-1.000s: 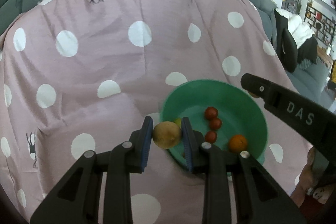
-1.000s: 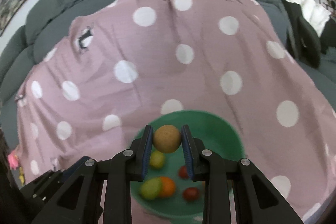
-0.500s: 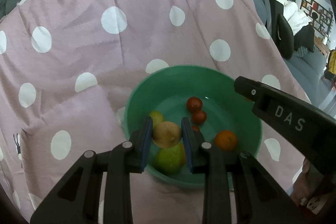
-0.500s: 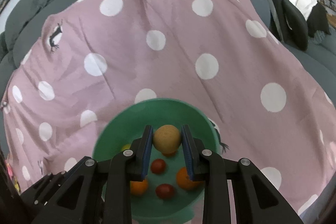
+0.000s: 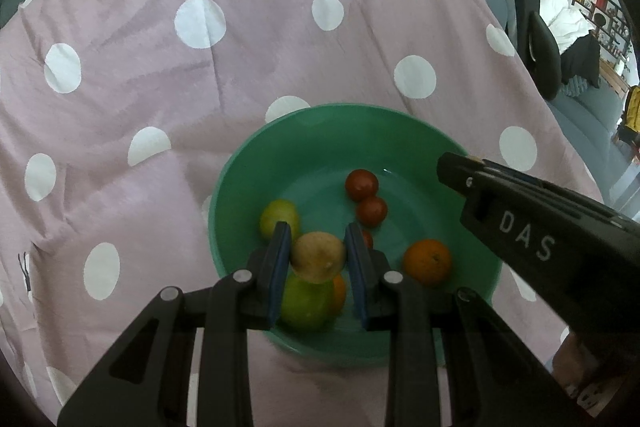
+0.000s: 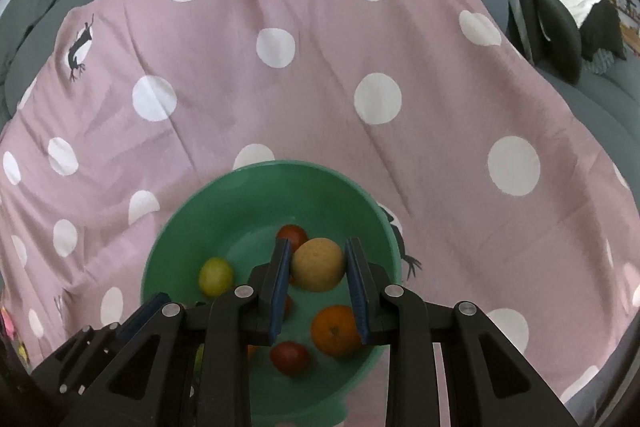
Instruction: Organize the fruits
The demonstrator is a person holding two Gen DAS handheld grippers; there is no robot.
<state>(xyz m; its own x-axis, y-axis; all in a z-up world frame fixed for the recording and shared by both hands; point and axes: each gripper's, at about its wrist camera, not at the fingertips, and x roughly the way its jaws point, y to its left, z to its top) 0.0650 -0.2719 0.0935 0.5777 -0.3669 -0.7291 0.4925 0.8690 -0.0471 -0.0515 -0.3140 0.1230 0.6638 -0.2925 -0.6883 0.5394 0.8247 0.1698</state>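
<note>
Both grippers, L (image 5: pixel 318 259) & R (image 6: pixel 318 265), each pinching a tan fruit, now moved in over bowl (image 5: pixel 256 155) — drop looks next

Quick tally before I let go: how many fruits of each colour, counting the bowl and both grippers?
Red tomatoes: 3 (one mostly hidden)
Oranges: 2 (one partly hidden)
Green or yellow-green fruits: 2
Tan fruits, one each in the left gripper and right gripper: 2
Total: 9
</note>
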